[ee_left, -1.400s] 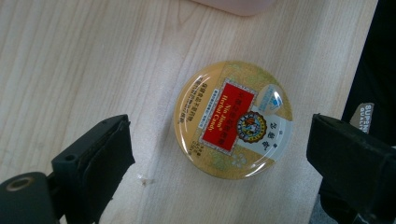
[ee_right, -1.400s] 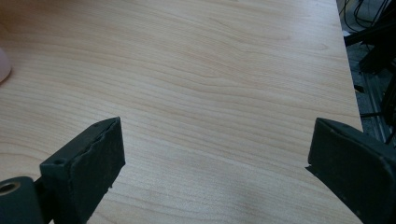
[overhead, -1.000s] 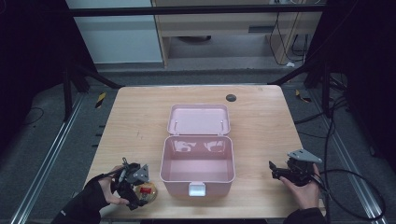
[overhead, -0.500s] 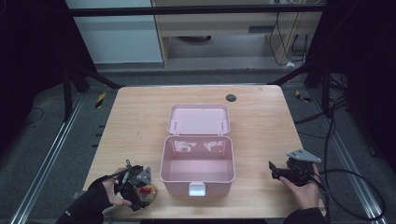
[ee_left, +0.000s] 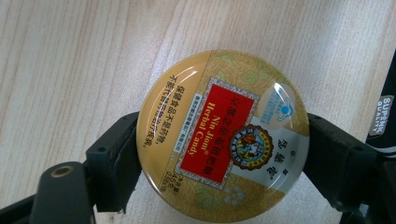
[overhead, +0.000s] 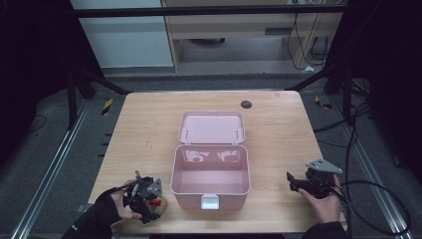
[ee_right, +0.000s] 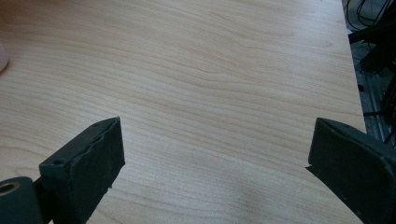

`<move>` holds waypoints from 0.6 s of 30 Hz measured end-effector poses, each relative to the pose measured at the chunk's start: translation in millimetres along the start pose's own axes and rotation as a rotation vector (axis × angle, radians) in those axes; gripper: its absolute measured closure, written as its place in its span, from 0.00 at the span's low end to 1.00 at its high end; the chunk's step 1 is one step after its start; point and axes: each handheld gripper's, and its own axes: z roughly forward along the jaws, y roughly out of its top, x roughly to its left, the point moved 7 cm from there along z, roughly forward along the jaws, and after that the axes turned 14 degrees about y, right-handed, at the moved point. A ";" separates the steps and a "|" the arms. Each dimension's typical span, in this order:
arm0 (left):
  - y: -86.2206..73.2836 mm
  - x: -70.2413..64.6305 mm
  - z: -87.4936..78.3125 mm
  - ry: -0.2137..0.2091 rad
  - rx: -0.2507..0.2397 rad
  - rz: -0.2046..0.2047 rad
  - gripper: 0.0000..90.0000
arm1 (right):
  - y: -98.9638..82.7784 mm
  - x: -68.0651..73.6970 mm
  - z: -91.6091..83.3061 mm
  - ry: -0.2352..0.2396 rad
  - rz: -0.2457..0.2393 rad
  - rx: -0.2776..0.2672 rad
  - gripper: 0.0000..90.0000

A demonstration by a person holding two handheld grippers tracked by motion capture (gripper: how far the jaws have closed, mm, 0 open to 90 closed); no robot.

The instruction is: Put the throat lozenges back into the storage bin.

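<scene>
Candy tin (ee_left: 223,136), round, flat and golden with a red label, lies lid-up on the bench (overhead: 144,129) at about seven o'clock from the open pink box (overhead: 210,174), near the bench's front edge. In the left gripper view the left tool (ee_left: 223,154) straddles it: one black jaw stands at nine o'clock of the rim, the other at three o'clock, and both pads look pressed against the tin's side wall. The jaws have just been closing, with the tin between them, so I read this as a grasp taking hold.

By my judgement the tin is light and rigid, but its glossy lid and smooth curved wall are likely slippery. A grip across the full diameter, low on the side wall, should hold best; off-centre pads could squirt it out sideways. Squeezing hard may dent thin metal or pop the lid.

The right tool (overhead: 294,180) rests at about four o'clock from the box, jaws spread wide over bare wood, holding nothing.
</scene>
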 end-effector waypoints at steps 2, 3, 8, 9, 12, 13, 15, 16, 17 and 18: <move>-0.3 0.3 -0.8 -0.005 -0.003 -0.004 0.22 | 0.1 0.1 0.0 0.001 0.000 -0.001 0.04; -1.0 1.0 -4.4 -0.011 -0.010 -0.018 0.22 | 0.0 0.0 0.1 0.000 0.001 0.000 0.04; -1.2 9.4 -22.1 0.006 -0.031 -0.031 0.22 | -0.3 0.0 0.1 -0.001 -0.002 0.003 0.04; -0.8 11.5 -26.4 0.009 -0.038 -0.036 0.22 | -0.2 -0.1 0.0 -0.001 -0.001 0.002 0.04; 0.6 19.2 -39.7 0.029 -0.057 -0.046 0.22 | -0.1 0.0 -0.1 0.000 0.001 0.001 0.04; 1.2 21.5 -44.2 0.033 -0.060 -0.056 0.22 | -0.1 0.0 0.0 0.000 0.000 0.002 0.04; 2.7 26.8 -52.9 0.044 -0.066 -0.062 0.22 | -0.3 0.0 0.0 0.000 -0.002 0.003 0.04; 3.8 29.5 -57.4 0.049 -0.070 -0.065 0.22 | -0.3 0.0 0.0 0.000 -0.001 0.004 0.04; 5.0 32.1 -61.8 0.056 -0.076 -0.069 0.22 | -0.2 -0.1 0.0 -0.001 -0.001 0.003 0.04; 6.4 34.5 -66.1 0.062 -0.084 -0.074 0.22 | -0.2 -0.1 -0.2 -0.001 -0.001 0.002 0.04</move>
